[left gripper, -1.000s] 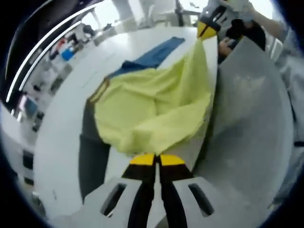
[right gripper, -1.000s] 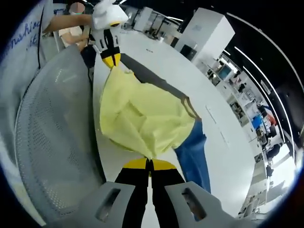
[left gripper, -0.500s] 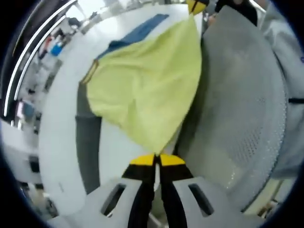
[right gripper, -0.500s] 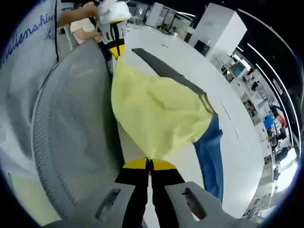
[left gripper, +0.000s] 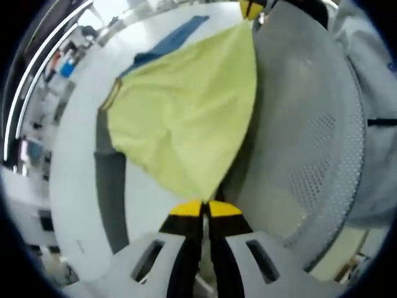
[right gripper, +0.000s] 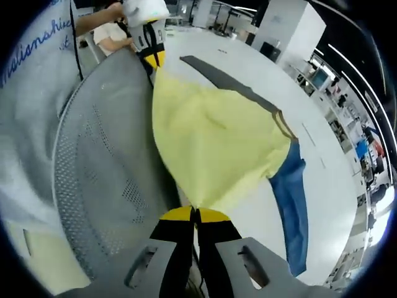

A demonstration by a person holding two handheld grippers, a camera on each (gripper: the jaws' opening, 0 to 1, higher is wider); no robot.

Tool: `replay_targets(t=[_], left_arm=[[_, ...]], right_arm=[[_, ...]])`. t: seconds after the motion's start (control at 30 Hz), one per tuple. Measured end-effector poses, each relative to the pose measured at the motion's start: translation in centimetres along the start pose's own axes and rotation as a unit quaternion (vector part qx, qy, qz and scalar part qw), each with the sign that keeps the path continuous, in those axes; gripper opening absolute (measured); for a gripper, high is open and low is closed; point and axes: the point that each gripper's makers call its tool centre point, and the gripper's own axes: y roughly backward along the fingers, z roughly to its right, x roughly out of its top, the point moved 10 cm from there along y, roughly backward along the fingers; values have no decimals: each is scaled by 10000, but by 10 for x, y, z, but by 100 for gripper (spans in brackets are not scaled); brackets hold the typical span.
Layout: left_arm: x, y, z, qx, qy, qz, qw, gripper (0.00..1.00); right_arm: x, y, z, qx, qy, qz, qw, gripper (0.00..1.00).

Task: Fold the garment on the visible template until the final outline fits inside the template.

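The yellow garment [left gripper: 186,118] has been drawn out flatter and tauter between the two grippers since a moment ago, its folds gone. The left gripper [left gripper: 205,208] is pinched tight on one corner just ahead of its tips, and the right gripper [right gripper: 195,213] is clamped on the opposite corner. Beyond them the cloth hangs over the white table [right gripper: 248,68], across the grey template strip [right gripper: 214,77] and blue cloth [right gripper: 291,198], beside a grey mesh chair back [right gripper: 99,161].
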Motion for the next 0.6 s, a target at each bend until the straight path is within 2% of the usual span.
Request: replay_targets(t=[0.13, 0.37, 0.53, 0.6], left_arm=[[-3, 4, 2, -60, 65, -12, 10000, 0], [-9, 7, -1, 81, 199, -24, 9998, 0], [-4, 12, -13, 240, 379, 340, 9984, 0], [-1, 11, -18, 213, 448, 484, 9976, 0]], right_arm=[[1, -1, -2, 112, 31, -43, 9999, 1], [2, 1, 0, 80, 16, -24, 10000, 1], [7, 0, 8, -97, -9, 145, 9998, 3], [8, 0, 13, -176, -33, 220, 9996, 4]])
